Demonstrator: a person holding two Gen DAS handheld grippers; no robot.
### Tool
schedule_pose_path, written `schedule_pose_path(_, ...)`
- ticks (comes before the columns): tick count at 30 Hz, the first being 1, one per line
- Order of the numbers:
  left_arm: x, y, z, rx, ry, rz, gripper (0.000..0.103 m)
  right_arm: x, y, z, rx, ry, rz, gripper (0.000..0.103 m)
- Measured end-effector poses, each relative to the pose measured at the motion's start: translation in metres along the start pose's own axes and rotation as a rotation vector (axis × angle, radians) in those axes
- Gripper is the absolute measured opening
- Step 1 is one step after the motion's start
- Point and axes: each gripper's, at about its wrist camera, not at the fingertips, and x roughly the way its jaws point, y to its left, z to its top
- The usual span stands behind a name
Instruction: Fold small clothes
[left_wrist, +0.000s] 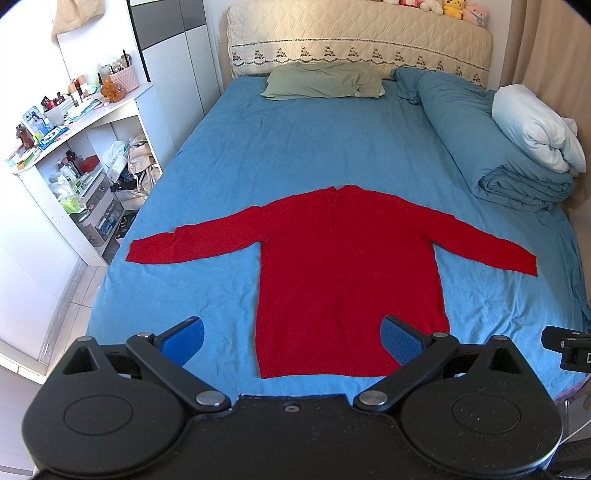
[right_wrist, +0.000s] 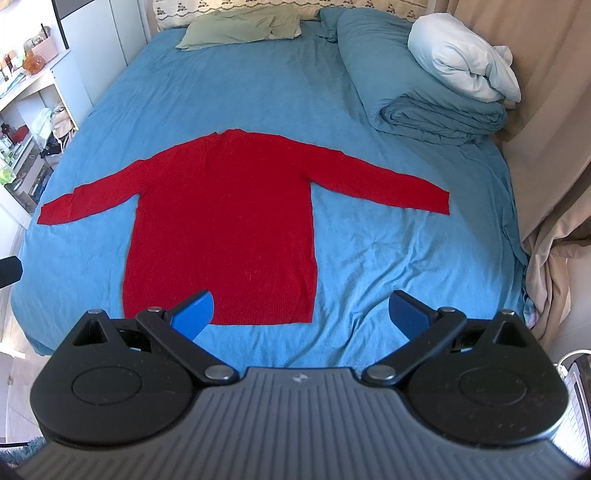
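A red long-sleeved sweater lies flat on the blue bed sheet, both sleeves spread out sideways and the hem toward me. It also shows in the right wrist view. My left gripper is open and empty, held above the hem's left part. My right gripper is open and empty, held above the hem's right corner. Neither gripper touches the sweater.
A green pillow lies at the headboard. A rolled blue duvet with a white pillow sits along the right side. A cluttered white shelf stands left of the bed. A beige curtain hangs on the right.
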Motion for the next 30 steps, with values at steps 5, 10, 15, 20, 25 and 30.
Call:
schedule_pose_path(5, 0.0, 0.0, 0.0, 0.0, -0.001, -0.001, 0.103, 0.0, 0.0, -0.001, 0.006, -0.001, -0.003, 0.103)
schedule_pose_path(10, 0.0, 0.0, 0.0, -0.001, 0.001, 0.0, 0.103, -0.001, 0.0, -0.002, 0.006, -0.002, -0.003, 0.103)
schedule_pose_path(15, 0.0, 0.001, 0.0, -0.001, 0.0, 0.0, 0.103, -0.001, 0.0, -0.001, 0.006, -0.002, -0.004, 0.103)
schedule_pose_path(20, 0.0, 0.002, 0.0, -0.001, 0.0, -0.001, 0.103, -0.001, 0.0, -0.001, 0.006, -0.002, -0.003, 0.103)
schedule_pose_path(25, -0.001, 0.003, 0.005, 0.02, -0.014, -0.003, 0.103, -0.006, -0.004, -0.001, 0.035, -0.015, -0.006, 0.103)
schedule_pose_path(30, 0.001, 0.004, 0.03, 0.055, -0.058, -0.039, 0.103, -0.015, -0.019, 0.014, 0.112, -0.065, -0.028, 0.103)
